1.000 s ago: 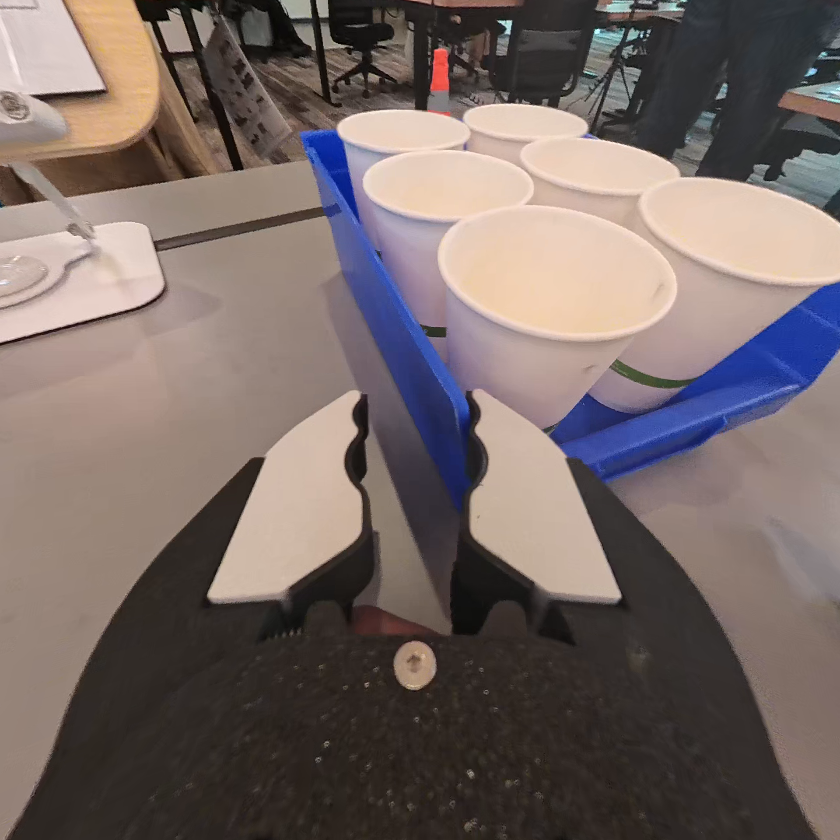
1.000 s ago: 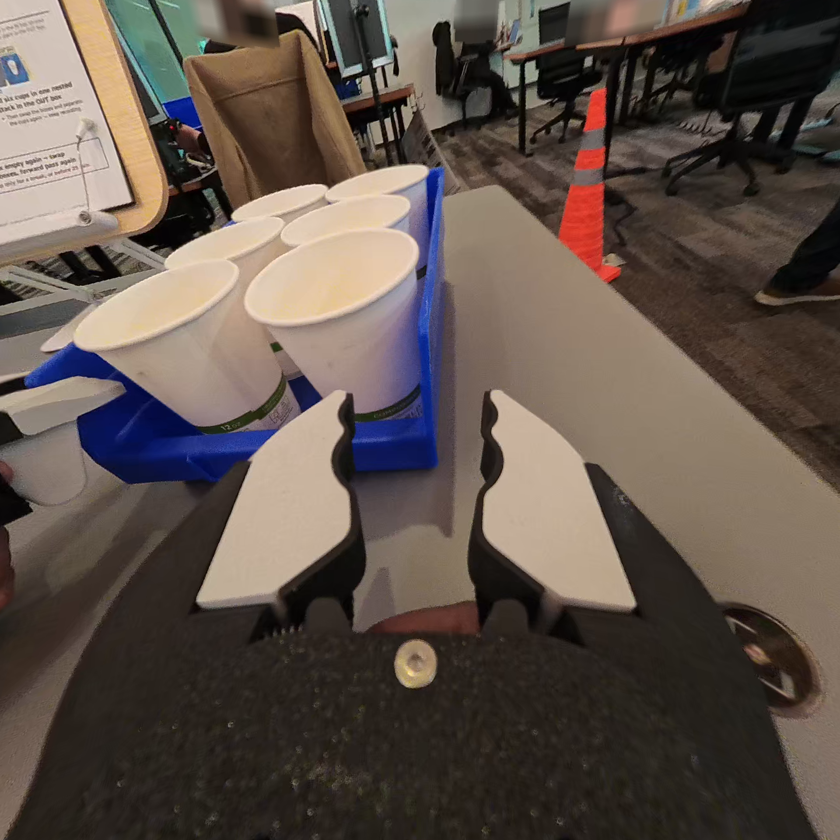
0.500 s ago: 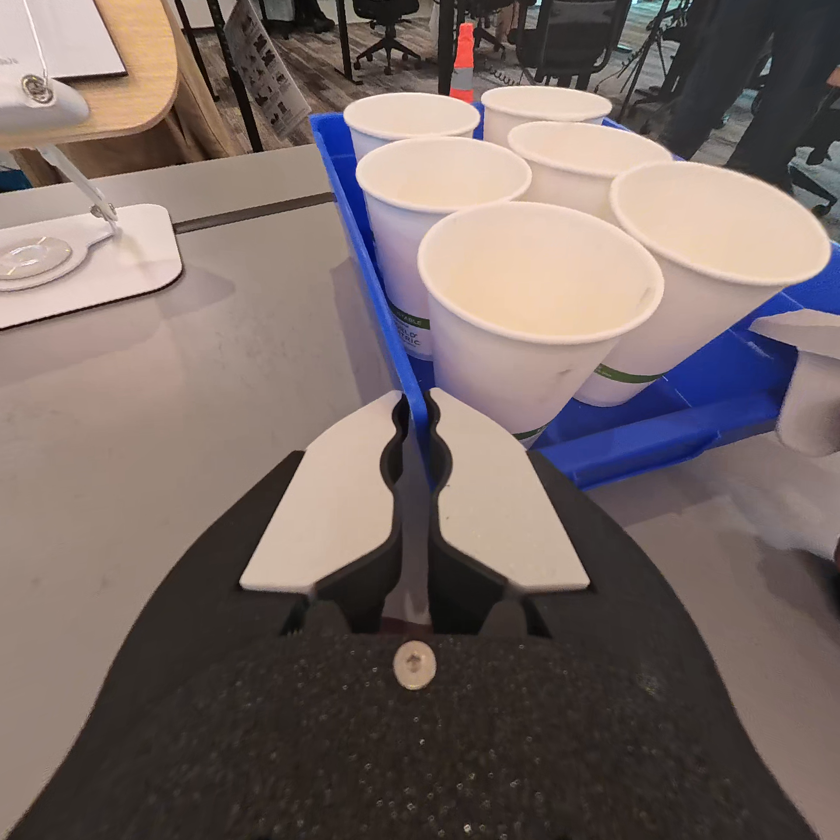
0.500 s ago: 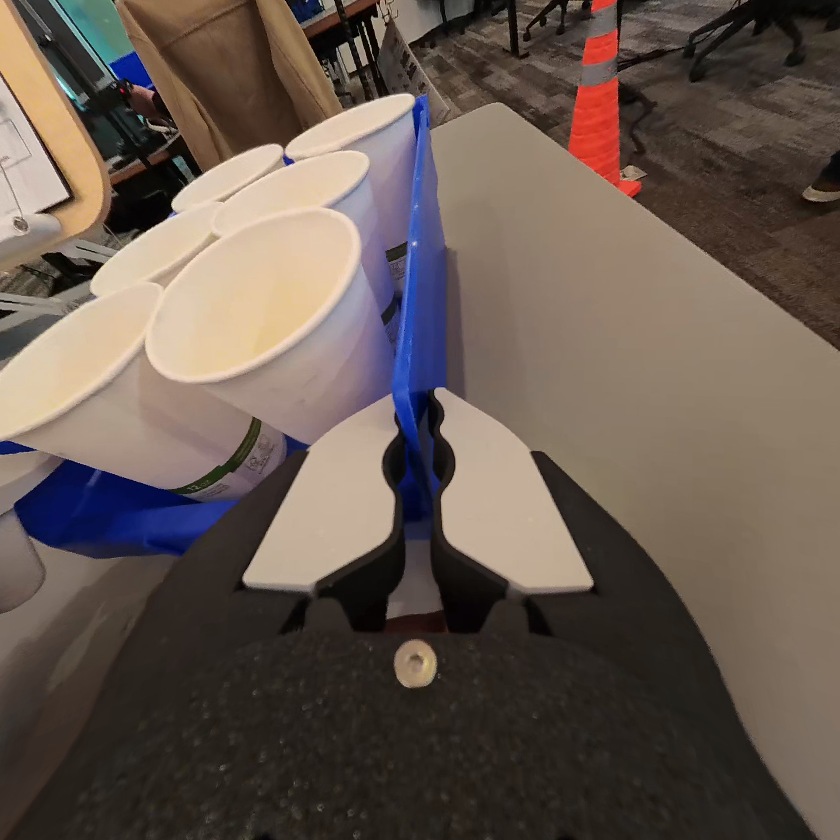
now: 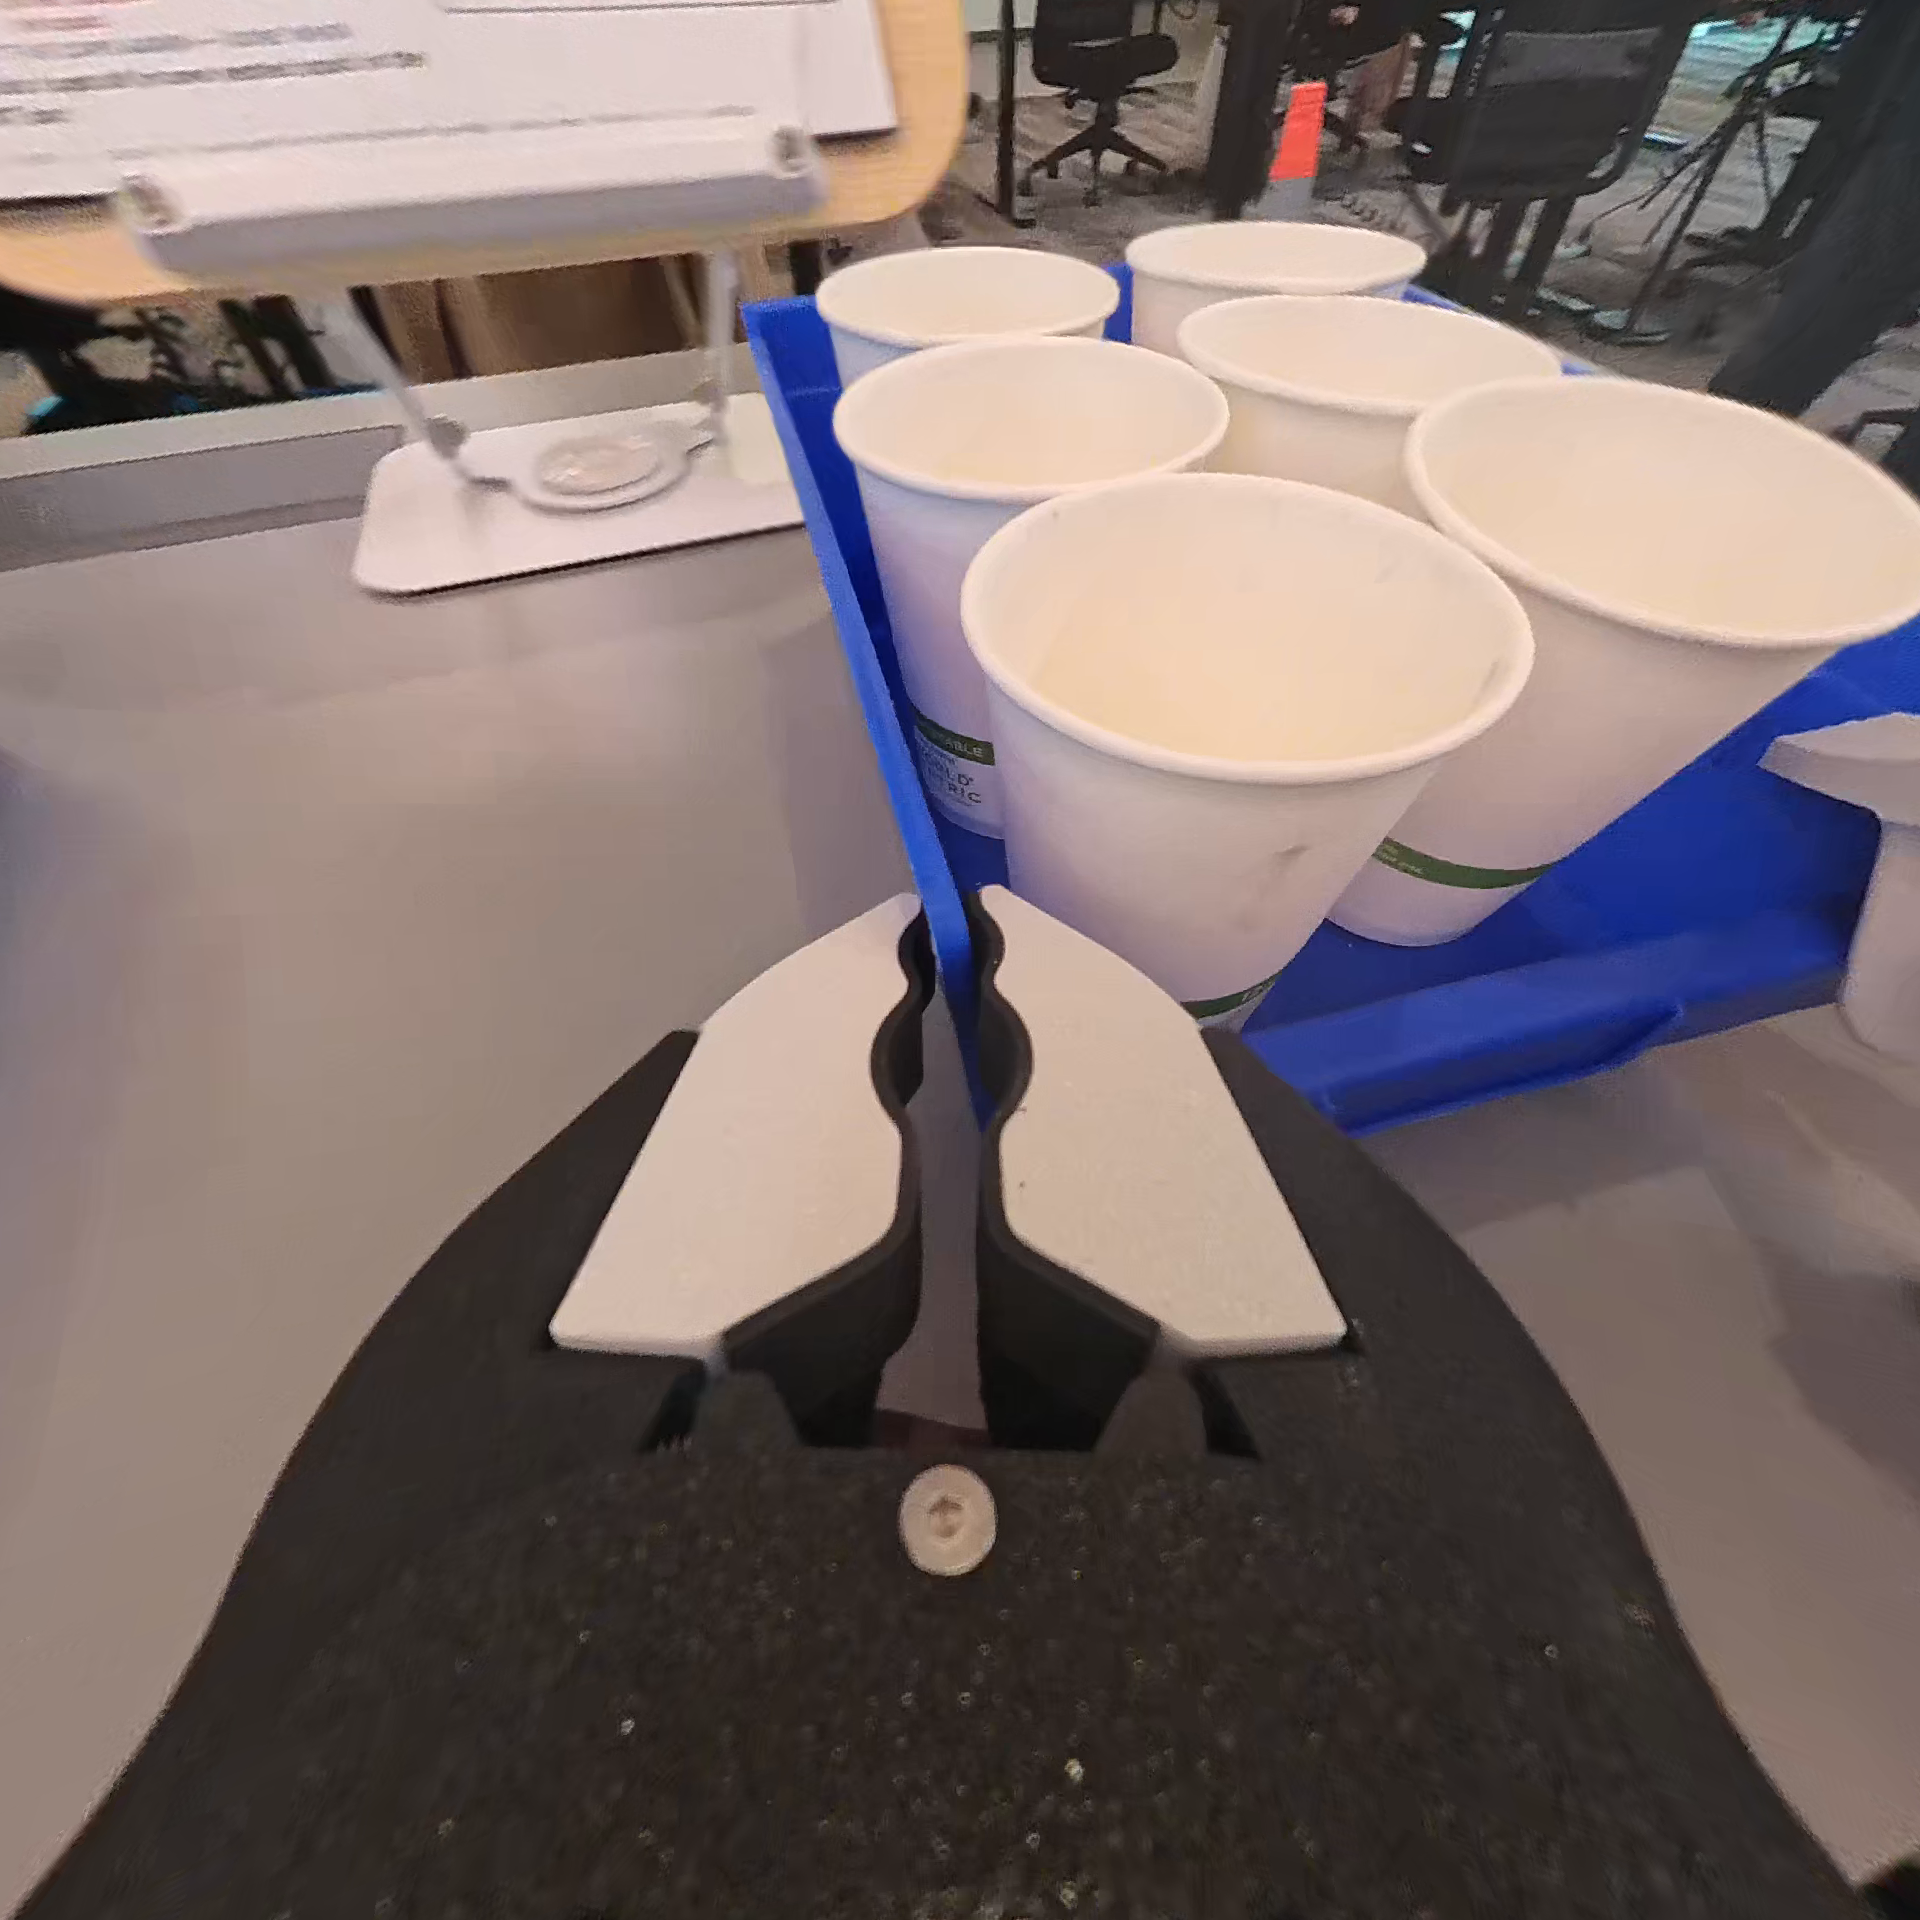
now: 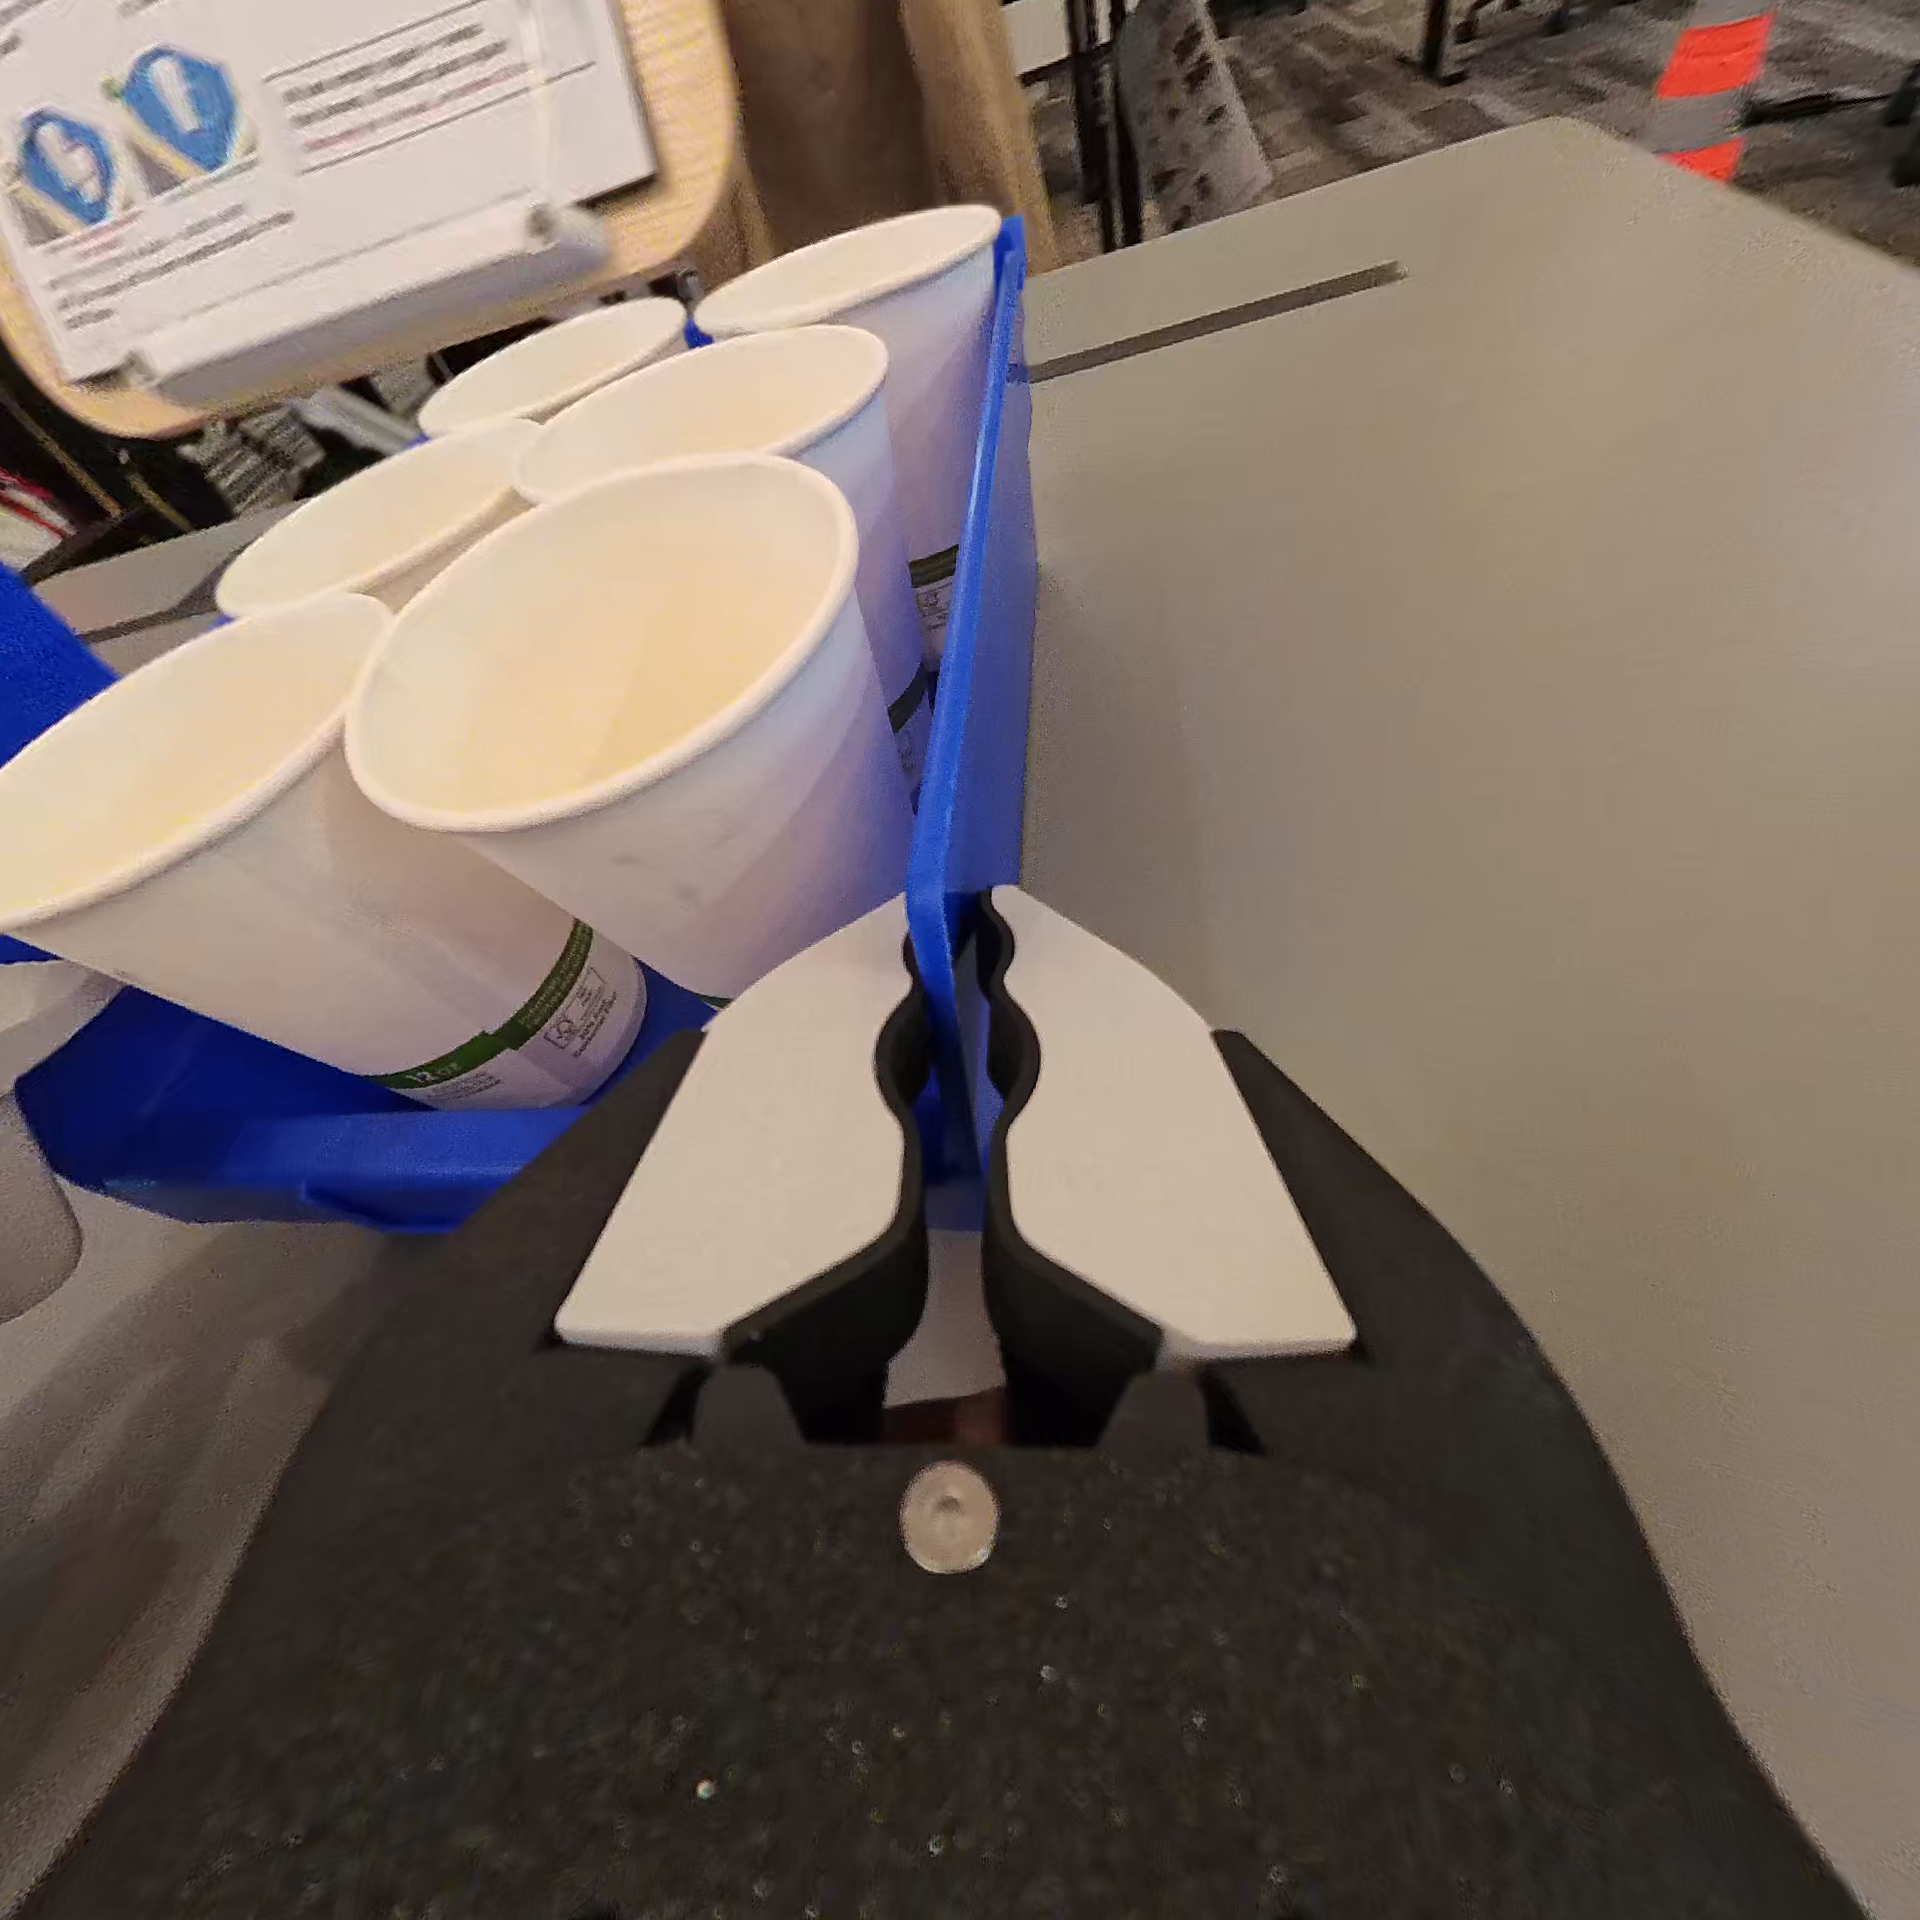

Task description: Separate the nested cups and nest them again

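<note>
Left gripper (image 5: 951,920) is pinched nearly closed on the left wall of the blue bin (image 5: 1538,1003), the thin blue edge squeezed between its grey fingers. Right gripper (image 6: 948,914) does the same on the opposite wall of the blue bin (image 6: 971,727), jaws drawn in tight on the plastic near its front corner. So both tools have the bin itself, not a cup.

Inside the bin stand 6 white paper cups (image 5: 1236,727), separated, packed rim against rim in 2 rows, several leaning. In the right wrist view the nearest cup (image 6: 623,727) tilts toward the camera beside the gripped wall. Each cup carries a green band with small print near its base; the print is there but I leave its wording aside.

The bin sits on a grey table (image 5: 364,883). Behind it, a white stand base (image 5: 561,509) holds up a wooden board with a printed instruction sheet (image 6: 312,125), blue icons on it, text blurred. Farther back: office chairs, an orange traffic cone (image 5: 1299,130), a tan coat over a chair (image 6: 883,114). At the right edge of the left view, part of the other gripper shows against the bin.
</note>
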Demonstrator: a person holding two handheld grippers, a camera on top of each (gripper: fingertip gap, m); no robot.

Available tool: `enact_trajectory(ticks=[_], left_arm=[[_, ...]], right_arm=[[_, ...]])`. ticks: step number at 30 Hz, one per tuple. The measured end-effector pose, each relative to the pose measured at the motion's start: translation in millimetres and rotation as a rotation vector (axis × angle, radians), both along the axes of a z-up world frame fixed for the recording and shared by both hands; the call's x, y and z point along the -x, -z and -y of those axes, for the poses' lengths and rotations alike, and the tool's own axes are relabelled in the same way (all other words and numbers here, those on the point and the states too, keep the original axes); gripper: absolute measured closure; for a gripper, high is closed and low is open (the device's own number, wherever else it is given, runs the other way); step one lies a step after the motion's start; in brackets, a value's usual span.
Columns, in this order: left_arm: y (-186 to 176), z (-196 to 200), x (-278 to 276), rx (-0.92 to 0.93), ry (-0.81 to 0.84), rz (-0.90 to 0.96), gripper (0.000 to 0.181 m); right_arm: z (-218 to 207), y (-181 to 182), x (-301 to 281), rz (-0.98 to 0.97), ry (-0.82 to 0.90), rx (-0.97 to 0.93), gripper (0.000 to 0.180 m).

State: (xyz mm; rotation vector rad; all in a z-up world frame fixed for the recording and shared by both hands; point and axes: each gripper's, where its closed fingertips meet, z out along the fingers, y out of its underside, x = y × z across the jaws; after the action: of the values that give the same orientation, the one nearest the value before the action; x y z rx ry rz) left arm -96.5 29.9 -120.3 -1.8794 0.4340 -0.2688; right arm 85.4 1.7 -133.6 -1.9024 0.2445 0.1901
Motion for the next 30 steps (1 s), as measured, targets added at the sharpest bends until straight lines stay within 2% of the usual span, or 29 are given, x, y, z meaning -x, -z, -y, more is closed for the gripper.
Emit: enact_trajectory(ticks=[11,15,20,21,24,28,30], left_arm=[[-1,31,159,0.001,-0.152,-0.024,0.176],[0,21,202,0.007,-0.195,-0.023,0.176],[1,-2,219,0.012,-0.177,0.005,0.174],[1,-5,219,0.016,-0.17,0.009,0.17],[7,1,218,0.102,-0.13,0.032,0.12],[0,53,231,0.112,-0.081,0.122,0.117],[-6,76,256,0.075,-0.114,0.121,0.119]], right_arm=[[-8,0,158,-0.013,-0.2,0.005,0.173],[-23,0,198,-0.002,-0.221,0.008,0.173],[-45,-1,214,-0.024,-0.254,0.003,0.17],[-46,-1,217,-0.06,-0.283,0.001,0.166],[-40,0,216,-0.101,-0.352,0.01,0.138],[-6,-19,193,-0.065,-0.374,-0.11,0.129],[15,-27,185,-0.055,-0.397,-0.18,0.129]])
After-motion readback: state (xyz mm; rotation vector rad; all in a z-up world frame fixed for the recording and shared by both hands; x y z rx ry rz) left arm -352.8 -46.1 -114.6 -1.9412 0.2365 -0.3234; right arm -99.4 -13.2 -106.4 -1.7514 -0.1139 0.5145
